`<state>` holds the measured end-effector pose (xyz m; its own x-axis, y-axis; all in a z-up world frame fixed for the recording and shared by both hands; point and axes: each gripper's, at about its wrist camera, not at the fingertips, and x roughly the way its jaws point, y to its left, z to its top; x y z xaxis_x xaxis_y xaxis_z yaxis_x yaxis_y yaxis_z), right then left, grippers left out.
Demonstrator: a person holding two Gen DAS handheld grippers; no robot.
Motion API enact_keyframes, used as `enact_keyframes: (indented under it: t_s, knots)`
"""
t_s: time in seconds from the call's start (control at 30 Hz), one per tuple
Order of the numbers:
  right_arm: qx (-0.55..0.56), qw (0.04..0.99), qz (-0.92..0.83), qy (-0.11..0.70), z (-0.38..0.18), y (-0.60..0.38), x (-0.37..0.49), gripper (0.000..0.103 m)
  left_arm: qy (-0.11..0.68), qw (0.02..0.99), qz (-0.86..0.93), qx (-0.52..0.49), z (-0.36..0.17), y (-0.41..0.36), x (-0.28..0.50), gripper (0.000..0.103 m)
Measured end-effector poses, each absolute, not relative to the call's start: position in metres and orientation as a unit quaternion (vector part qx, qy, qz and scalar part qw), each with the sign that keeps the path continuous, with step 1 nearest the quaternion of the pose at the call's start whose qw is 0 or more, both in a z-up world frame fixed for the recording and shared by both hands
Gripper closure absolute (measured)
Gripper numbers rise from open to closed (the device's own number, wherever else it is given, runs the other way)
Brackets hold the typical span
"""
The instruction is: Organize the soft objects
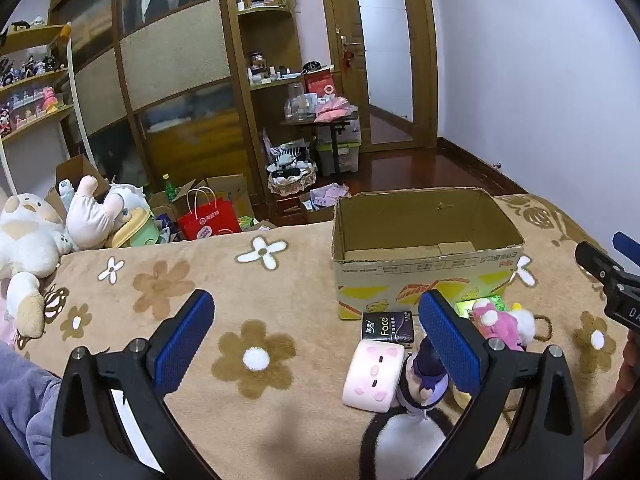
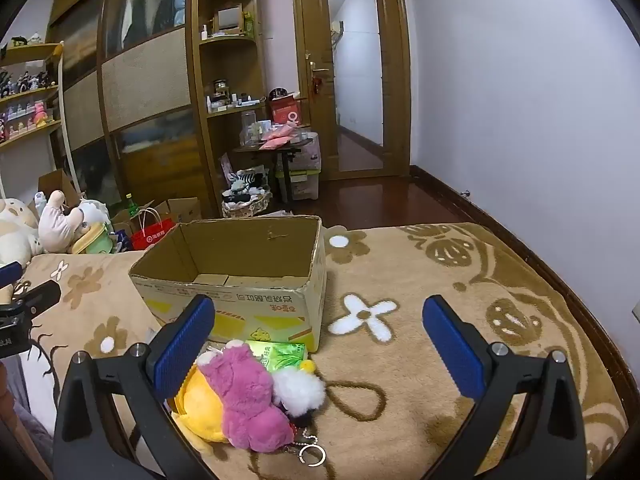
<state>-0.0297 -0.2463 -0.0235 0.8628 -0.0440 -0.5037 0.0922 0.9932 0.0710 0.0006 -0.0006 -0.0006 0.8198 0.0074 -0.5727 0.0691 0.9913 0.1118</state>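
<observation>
An open, empty cardboard box (image 1: 424,256) (image 2: 240,280) stands on the flowered blanket (image 1: 256,292). In front of it lie a pink pig cushion (image 1: 374,376), a black tissue pack (image 1: 387,329), a purple-haired doll (image 1: 424,376), a black-and-white plush (image 1: 396,444), a pink plush (image 1: 498,322) (image 2: 248,396), a white pom-pom chick (image 2: 298,390), a yellow plush (image 2: 200,404) and a green pack (image 2: 280,354). My left gripper (image 1: 316,340) is open above the blanket, left of the cushion. My right gripper (image 2: 318,344) is open, with the pink plush near its left finger.
Large plush toys (image 1: 48,232) lie at the blanket's left end. Beyond the bed's edge are a red paper bag (image 1: 210,220), boxes, a basket and wooden wardrobes. A keyring (image 2: 312,454) lies by the pink plush. A sleeve (image 1: 28,400) shows at lower left.
</observation>
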Motion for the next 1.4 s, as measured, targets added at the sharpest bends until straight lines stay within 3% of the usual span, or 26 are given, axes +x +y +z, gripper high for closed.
enact_keyframes:
  t_s: [1.4]
  knots:
    - [0.048, 0.965, -0.038, 0.256, -0.0239, -0.2456, -0.0307, 0.000, 0.294, 0.953, -0.013, 0.065, 0.0029, -0.0001, -0.0018, 0.002]
